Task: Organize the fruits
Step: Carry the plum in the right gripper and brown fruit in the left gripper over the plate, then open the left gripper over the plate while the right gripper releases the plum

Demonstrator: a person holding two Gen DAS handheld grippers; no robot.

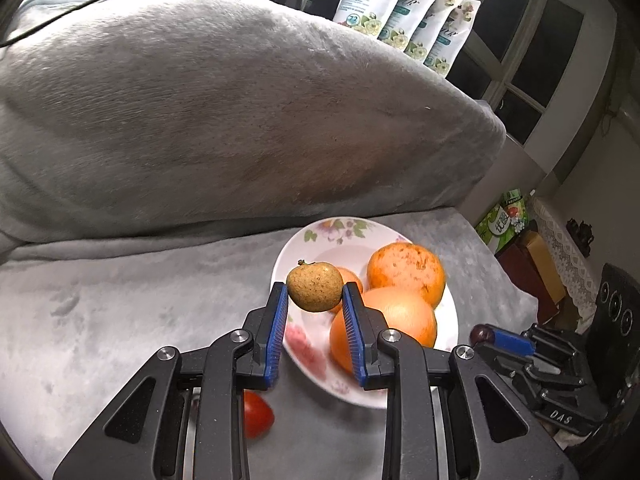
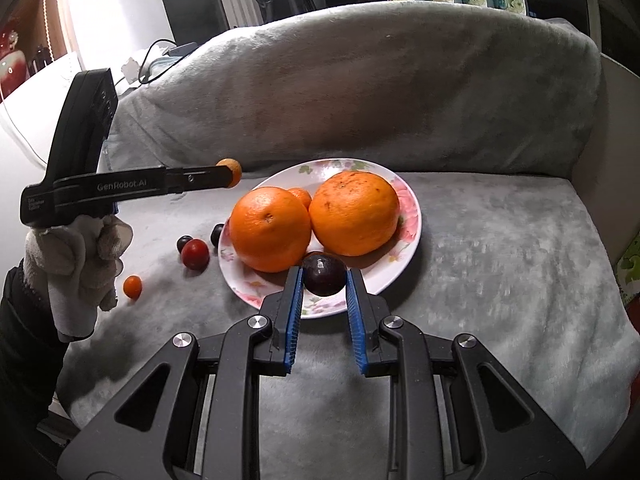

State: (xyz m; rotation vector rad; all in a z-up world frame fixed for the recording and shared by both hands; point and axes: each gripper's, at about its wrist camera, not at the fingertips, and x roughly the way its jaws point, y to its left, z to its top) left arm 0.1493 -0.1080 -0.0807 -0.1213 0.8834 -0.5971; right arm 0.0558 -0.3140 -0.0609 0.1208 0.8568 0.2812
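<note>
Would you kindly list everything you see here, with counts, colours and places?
Plate: one, white with flowers, on the grey blanket.
Large oranges: two, orange, on the plate.
Small orange: one, behind them on the plate.
Brownish fruit: one, in the left gripper.
Dark plum: one, in the right gripper.
Loose small fruits: four, red, dark and orange, on the blanket left of the plate.
Pouches: at least four, white, behind the cushion.
Gloved hand: one, holding the left gripper.

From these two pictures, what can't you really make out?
- Small orange, both views: mostly hidden behind the two big oranges.
- Red tomato, left view: half covered by the left gripper, blurred.
- Brown fruit, right view: only its tip shows.
- Pouches: print too small.
</note>
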